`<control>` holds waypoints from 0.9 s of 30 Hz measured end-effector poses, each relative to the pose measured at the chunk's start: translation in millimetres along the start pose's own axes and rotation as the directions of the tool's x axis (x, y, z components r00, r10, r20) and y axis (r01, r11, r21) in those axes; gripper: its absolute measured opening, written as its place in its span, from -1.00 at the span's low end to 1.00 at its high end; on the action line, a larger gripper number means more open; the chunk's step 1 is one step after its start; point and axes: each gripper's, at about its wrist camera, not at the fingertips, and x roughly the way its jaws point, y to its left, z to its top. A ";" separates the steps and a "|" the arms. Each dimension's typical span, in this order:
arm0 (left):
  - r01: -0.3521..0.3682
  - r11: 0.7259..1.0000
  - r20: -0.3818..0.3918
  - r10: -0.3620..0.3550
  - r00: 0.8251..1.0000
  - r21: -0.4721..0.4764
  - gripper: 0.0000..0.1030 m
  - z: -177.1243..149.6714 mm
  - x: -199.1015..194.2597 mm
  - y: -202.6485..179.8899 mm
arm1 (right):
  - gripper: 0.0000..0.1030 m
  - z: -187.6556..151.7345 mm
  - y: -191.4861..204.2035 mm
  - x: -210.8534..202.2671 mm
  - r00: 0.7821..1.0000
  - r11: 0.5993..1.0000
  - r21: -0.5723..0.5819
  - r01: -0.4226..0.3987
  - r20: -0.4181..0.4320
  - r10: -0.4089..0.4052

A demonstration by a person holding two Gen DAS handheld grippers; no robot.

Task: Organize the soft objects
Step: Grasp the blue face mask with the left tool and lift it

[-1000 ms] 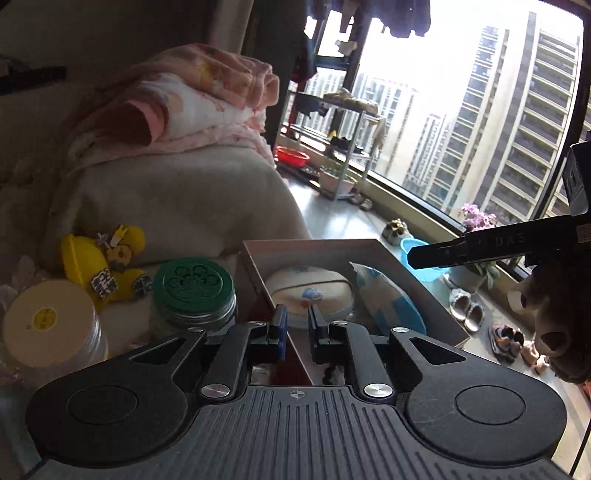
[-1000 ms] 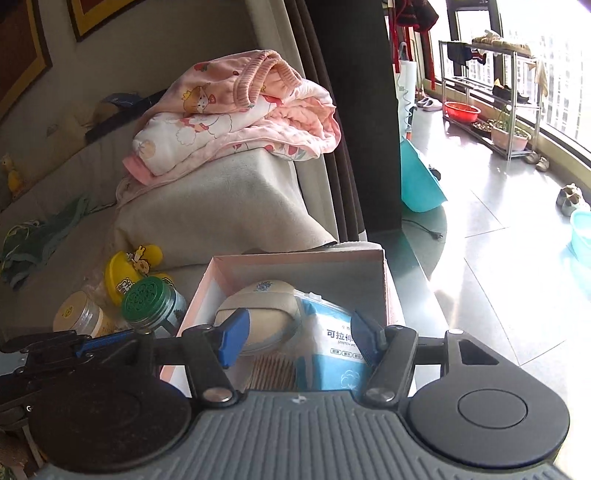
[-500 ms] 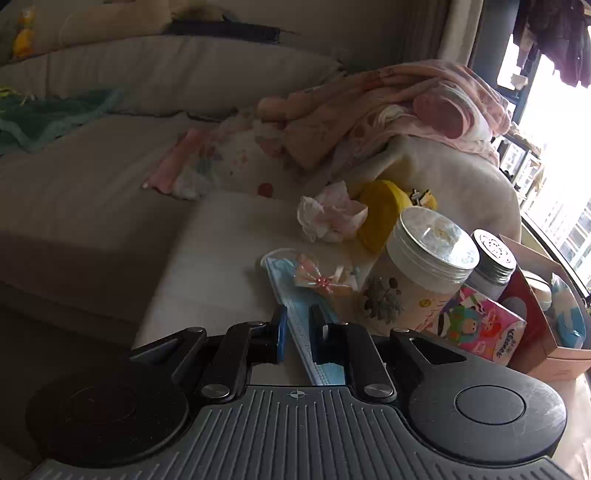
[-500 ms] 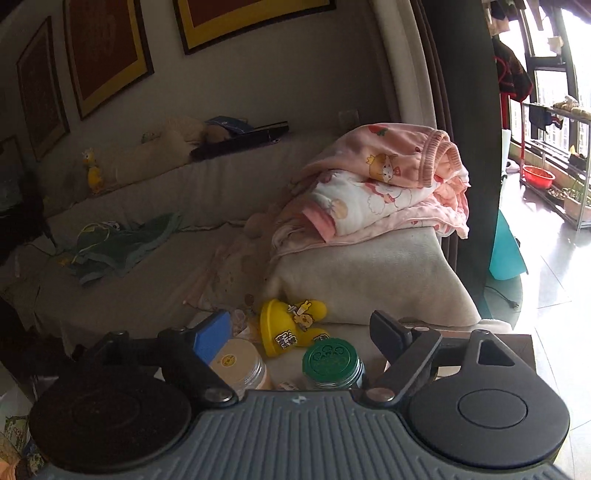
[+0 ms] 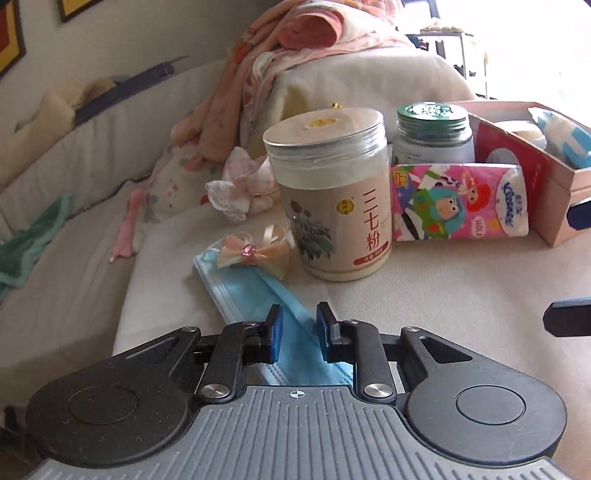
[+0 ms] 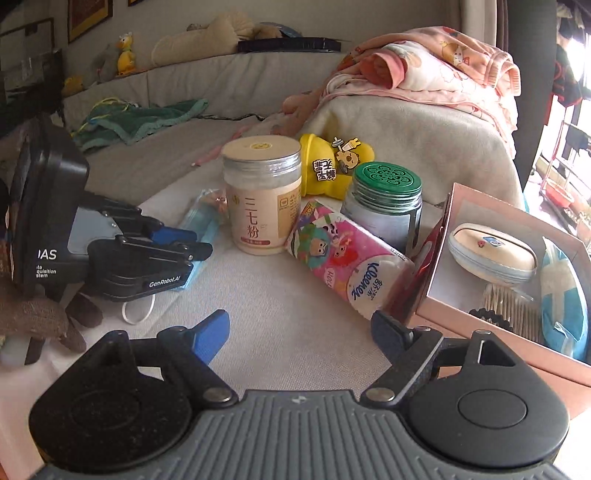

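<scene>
My left hand-held gripper (image 5: 298, 332) sits low over the blue face mask (image 5: 255, 291), jaws slightly apart with the mask between them, not pinched. The mask lies flat on the sofa cushion (image 5: 424, 295) beside the beige jar (image 5: 332, 199). My right hand-held gripper (image 6: 301, 334) hangs wide open, empty, near the tissue pack (image 6: 347, 258).

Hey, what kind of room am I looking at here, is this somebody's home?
Most likely a home living room: a long sofa with plush toys along its back, folded baby clothes piled on its arm, and framed pictures on the wall.
</scene>
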 end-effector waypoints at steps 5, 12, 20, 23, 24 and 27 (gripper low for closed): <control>-0.076 0.997 -0.030 0.076 0.997 0.022 -0.50 -11.5 -6.2 20.7 | 0.64 -10.8 -9.1 10.7 0.998 0.996 0.071 -0.049 -0.037 0.052; 0.023 0.988 -0.051 -0.031 0.998 -0.151 -0.54 3.8 8.7 70.5 | 0.64 -27.8 -18.4 17.9 0.996 0.986 0.151 -0.078 -0.031 0.084; 0.245 0.958 -0.114 -0.263 0.958 -0.151 0.23 19.4 29.3 63.1 | 0.71 -33.8 -6.4 18.5 0.999 0.996 0.071 -0.044 -0.016 0.045; 0.239 0.964 -0.112 -0.252 0.961 -0.119 0.34 21.1 26.9 56.9 | 0.74 -33.6 -6.3 19.5 0.999 0.996 0.070 -0.049 -0.015 0.050; 0.209 0.973 -0.094 -0.219 0.971 -0.102 0.31 21.5 24.5 56.8 | 0.75 -33.8 -5.7 19.8 0.998 0.996 0.069 -0.052 -0.015 0.053; 0.063 0.998 -0.093 -0.066 0.994 -0.029 0.31 22.2 28.9 58.9 | 0.77 -34.0 -4.4 19.8 0.999 0.997 0.062 -0.050 -0.017 0.051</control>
